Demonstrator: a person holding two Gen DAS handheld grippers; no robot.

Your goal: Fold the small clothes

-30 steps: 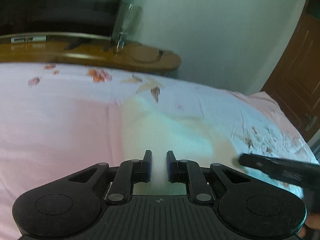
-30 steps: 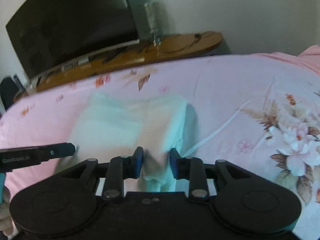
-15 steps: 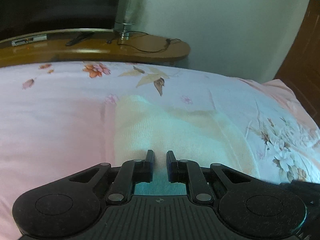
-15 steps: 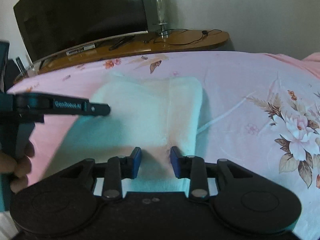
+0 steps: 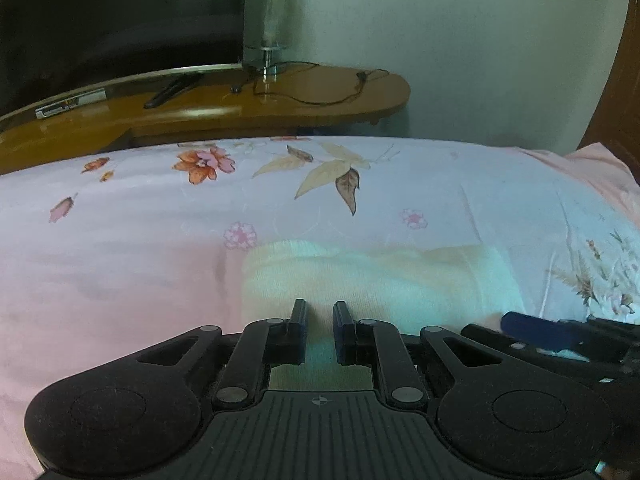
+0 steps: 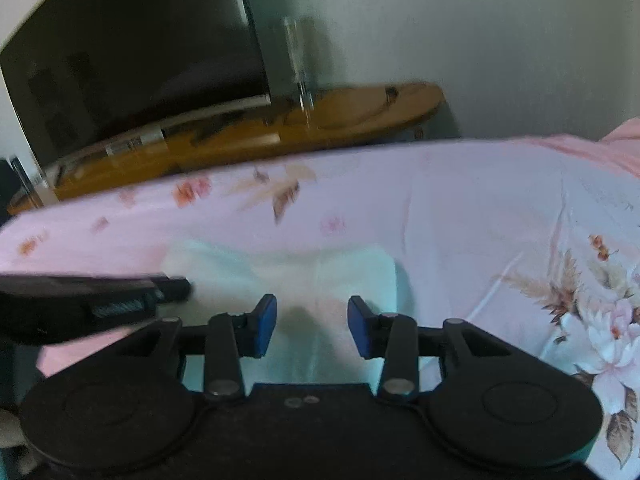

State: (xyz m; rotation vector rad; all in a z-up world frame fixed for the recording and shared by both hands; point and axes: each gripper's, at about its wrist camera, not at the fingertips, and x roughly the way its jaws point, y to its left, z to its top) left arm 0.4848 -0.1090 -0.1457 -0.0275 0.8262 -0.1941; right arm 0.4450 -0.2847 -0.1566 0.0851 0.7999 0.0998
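A small pale white knit garment (image 5: 372, 280) lies folded flat on the pink floral bedsheet (image 5: 120, 248). My left gripper (image 5: 320, 320) is at its near edge with the jaws narrowly apart and cloth between them. My right gripper (image 6: 312, 320) has its jaws apart over the garment (image 6: 288, 276), gripping nothing. The right gripper also shows at the lower right of the left wrist view (image 5: 560, 332). The left gripper shows at the left of the right wrist view (image 6: 100, 300).
A wooden TV stand (image 5: 240, 108) stands beyond the bed's far edge with a dark TV (image 5: 100, 20), a glass lamp (image 5: 270, 28), a remote and cables. A brown door (image 5: 624, 92) is at the right. Pink bedding (image 6: 600, 144) bunches at the far right.
The right gripper's jaws have opened wider and let go of the cloth. Both grippers have come lower and nearer the garment's front edge. The garment now lies flat and folded.
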